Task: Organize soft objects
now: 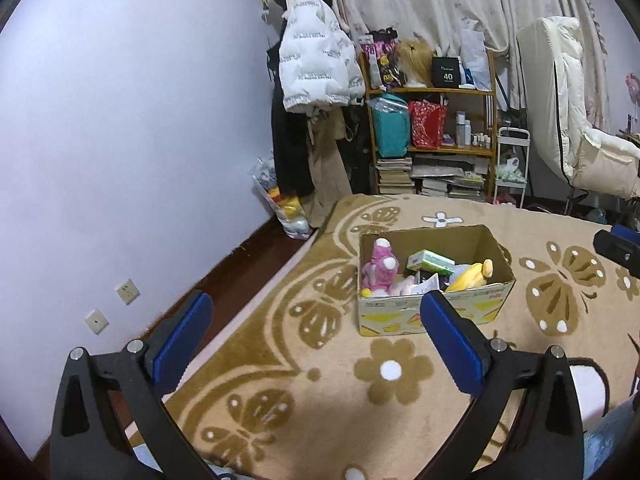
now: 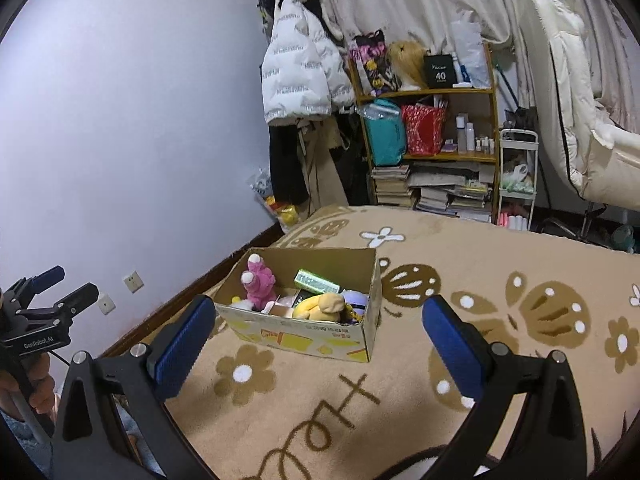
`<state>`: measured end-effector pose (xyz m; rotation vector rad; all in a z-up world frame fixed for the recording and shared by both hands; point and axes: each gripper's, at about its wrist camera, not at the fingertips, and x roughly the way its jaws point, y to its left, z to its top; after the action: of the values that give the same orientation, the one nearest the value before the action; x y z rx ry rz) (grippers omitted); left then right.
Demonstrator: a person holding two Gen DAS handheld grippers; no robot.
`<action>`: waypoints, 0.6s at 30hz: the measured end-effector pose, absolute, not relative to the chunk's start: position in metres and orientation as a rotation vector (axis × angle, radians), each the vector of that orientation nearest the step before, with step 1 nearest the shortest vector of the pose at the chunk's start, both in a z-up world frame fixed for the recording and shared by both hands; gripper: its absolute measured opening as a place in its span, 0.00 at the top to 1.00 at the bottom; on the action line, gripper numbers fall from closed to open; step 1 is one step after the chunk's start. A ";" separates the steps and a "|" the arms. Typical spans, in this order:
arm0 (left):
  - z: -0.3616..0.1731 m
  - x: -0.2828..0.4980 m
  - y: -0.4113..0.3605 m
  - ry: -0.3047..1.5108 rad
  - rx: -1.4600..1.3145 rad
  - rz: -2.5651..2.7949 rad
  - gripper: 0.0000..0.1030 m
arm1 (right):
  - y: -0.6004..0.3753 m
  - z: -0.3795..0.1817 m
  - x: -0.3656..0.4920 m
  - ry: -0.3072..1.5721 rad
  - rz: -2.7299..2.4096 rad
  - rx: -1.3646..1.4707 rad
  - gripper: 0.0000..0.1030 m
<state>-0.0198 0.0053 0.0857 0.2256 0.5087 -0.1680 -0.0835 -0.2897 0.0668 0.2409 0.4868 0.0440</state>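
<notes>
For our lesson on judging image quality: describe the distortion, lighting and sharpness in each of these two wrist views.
Left wrist view: strong fisheye bending, dark corners, wall evenly lit with a bluish cast; the cardboard box is sharp, the left gripper open. Right wrist view: the same curvature and corner darkening, soft indoor light with faint shadows, carpet pattern clear, the right gripper open and slightly soft up close.

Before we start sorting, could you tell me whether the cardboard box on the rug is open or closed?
Open: the cardboard box has no top covering it, and a pink plush and yellow plush show inside.
</notes>
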 end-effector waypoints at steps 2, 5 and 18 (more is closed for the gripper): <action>0.087 -0.026 0.007 0.497 0.221 -0.172 0.00 | -0.289 0.066 -0.090 0.474 0.043 0.239 0.00; 0.086 -0.033 0.007 0.475 0.209 -0.171 0.00 | -0.290 0.061 -0.094 0.466 0.042 0.243 0.00; 0.035 -0.028 0.000 0.440 0.184 -0.186 0.00 | -0.292 0.025 -0.089 0.515 0.022 0.217 0.00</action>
<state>-0.0277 0.0000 0.0353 0.1836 0.4398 -0.1862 -0.0890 -0.2924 0.0246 0.2173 0.5150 0.0219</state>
